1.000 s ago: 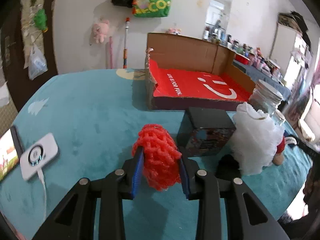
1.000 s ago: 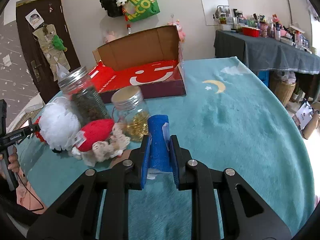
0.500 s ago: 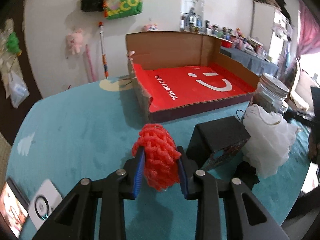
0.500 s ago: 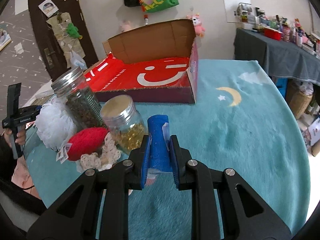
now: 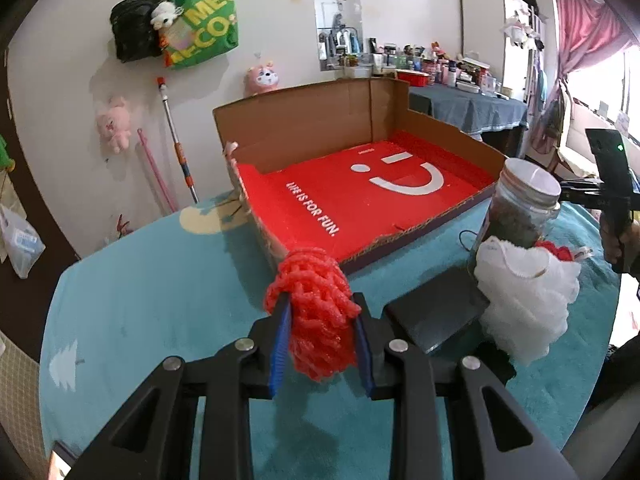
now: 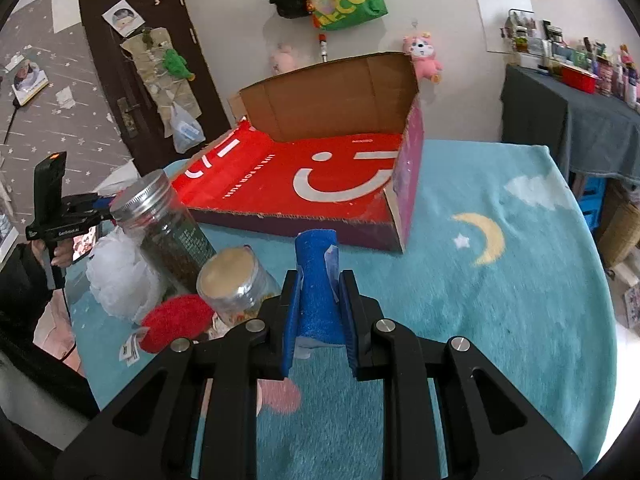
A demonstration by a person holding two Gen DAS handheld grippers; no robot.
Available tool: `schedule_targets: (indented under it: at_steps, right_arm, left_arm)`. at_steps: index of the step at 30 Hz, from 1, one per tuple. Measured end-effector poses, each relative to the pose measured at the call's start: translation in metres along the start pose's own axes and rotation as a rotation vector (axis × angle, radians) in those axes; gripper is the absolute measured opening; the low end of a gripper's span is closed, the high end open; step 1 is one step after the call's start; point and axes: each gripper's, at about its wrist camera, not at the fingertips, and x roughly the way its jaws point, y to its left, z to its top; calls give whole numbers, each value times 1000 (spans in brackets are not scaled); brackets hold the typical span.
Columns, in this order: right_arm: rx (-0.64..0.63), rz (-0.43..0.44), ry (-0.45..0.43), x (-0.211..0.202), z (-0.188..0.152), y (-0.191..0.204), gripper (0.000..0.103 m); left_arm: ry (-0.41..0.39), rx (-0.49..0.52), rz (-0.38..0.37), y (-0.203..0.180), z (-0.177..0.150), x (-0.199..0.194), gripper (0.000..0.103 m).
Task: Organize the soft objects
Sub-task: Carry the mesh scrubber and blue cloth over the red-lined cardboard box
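Left gripper (image 5: 320,320) clamped on a red knitted scrubber (image 5: 316,312), blue pads pressed into both sides, the bundle bulging above and below the fingers. Held above the teal surface (image 5: 152,280), just short of the near wall of an open cardboard box (image 5: 320,128) with a red floor, a white smiley and the words "LIFE IS FOR FUN." Box floor bare of soft things. To the right, a white mesh puff (image 5: 524,300) sitting on the surface, touching a black box (image 5: 436,312) beside it. Behind the puff, a tall glass jar (image 5: 520,208) with a metal lid and dark contents.

Right gripper (image 6: 318,300) closed on a blue sponge roll (image 6: 316,280), standing upright between the pads, a pale tag on its right side. Held over the teal surface (image 6: 500,320), in front of the box's (image 6: 328,92) near corner and apart from it. Left of the gripper, a short jar (image 6: 236,288) with a tan lid and yellowish contents; further left, the tall jar (image 6: 168,228) tilted in this fisheye view, the white puff (image 6: 120,276) against it. A red plush piece (image 6: 176,320) with a paper tag lying near the short jar's base. At the far left, the other handheld gripper's handle (image 6: 52,204) gripped by a hand.
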Motion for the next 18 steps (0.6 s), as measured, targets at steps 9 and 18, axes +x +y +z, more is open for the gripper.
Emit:
schedule_targets:
  at_steps: [9,18]
  right_arm:
    - [-70,45,20,14,26,5,19]
    - [-131,58,37,38,61,20,19]
  left_arm:
    - [-1,72,-30,-8,27,9,30]
    - [-15,93,-83,-16,62,29,30]
